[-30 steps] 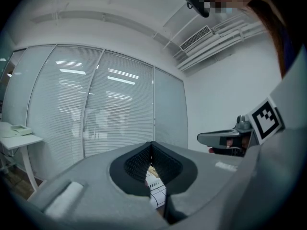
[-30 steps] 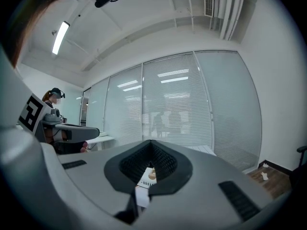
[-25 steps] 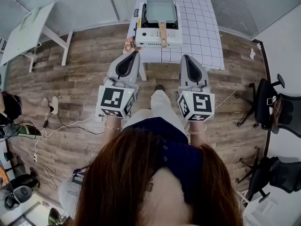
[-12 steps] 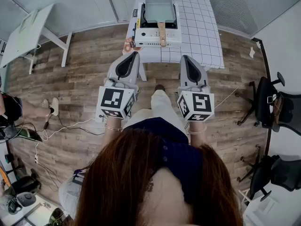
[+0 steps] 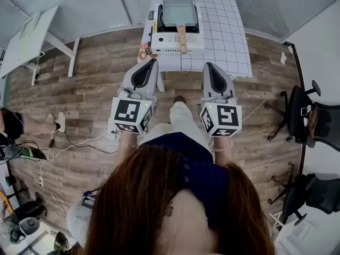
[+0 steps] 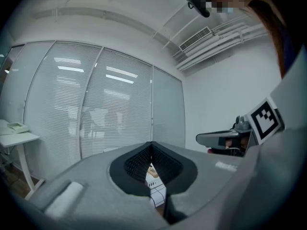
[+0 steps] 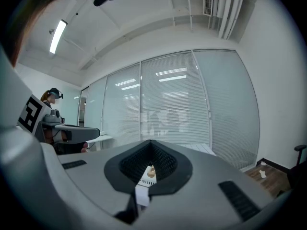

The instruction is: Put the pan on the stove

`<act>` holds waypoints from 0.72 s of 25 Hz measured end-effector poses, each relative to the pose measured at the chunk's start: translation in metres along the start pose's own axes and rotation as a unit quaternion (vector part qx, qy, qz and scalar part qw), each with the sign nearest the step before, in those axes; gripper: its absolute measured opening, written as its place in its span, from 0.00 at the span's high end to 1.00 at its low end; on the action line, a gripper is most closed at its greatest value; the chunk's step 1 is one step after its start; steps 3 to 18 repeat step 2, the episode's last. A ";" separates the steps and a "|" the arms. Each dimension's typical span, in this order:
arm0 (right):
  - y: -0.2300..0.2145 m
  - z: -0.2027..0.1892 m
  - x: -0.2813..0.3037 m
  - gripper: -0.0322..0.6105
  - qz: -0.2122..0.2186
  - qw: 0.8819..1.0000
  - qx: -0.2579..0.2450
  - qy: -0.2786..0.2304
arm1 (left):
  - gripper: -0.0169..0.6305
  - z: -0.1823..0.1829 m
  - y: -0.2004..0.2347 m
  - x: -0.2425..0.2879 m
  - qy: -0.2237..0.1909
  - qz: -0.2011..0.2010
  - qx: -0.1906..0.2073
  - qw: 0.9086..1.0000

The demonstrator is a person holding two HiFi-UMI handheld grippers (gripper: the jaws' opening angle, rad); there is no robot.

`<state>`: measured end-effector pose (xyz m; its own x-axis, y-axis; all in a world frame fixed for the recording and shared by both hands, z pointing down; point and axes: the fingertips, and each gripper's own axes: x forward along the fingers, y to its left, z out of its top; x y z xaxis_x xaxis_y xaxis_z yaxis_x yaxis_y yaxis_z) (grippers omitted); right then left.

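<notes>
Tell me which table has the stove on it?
The white gridded table straight ahead: the stove, with the pan on it, sits at its near end. The left table is plain white.

Left gripper (image 6: 151, 146) points level, jaws pressed together, nothing between them. Right gripper (image 6: 223, 139) hangs alongside at right, window blinds (image 6: 96, 104) beyond.

I can read no word or number anywhere. The cubes on my left tool (image 5: 153, 61) and right tool (image 5: 208, 65) bear black-and-white square markers: patterns, not letters. The stove (image 5: 169, 41) on the desk (image 5: 226, 31) has print on its front, too small to read.
</notes>
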<state>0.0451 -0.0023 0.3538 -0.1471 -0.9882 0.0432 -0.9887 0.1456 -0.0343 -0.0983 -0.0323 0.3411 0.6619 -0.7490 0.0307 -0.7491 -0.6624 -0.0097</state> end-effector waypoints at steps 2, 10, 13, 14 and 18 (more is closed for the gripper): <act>0.000 0.000 0.001 0.94 -0.001 1.000 0.000 0.001 | 0.96 0.000 0.000 0.002 0.000 -0.002 -0.001 1.000; 0.000 0.000 0.001 0.94 -0.001 1.000 0.000 0.001 | 0.96 0.000 0.000 0.002 0.000 -0.002 -0.001 1.000; 0.000 0.000 0.001 0.94 -0.001 1.000 0.000 0.001 | 0.96 0.000 0.000 0.002 0.000 -0.002 -0.001 1.000; 0.000 0.000 0.001 0.94 -0.001 1.000 0.000 0.001 | 0.96 0.000 0.000 0.002 0.000 -0.002 -0.001 1.000; 0.000 0.000 0.001 0.94 -0.001 1.000 0.000 0.001 | 0.96 0.000 0.000 0.002 0.000 -0.002 -0.001 1.000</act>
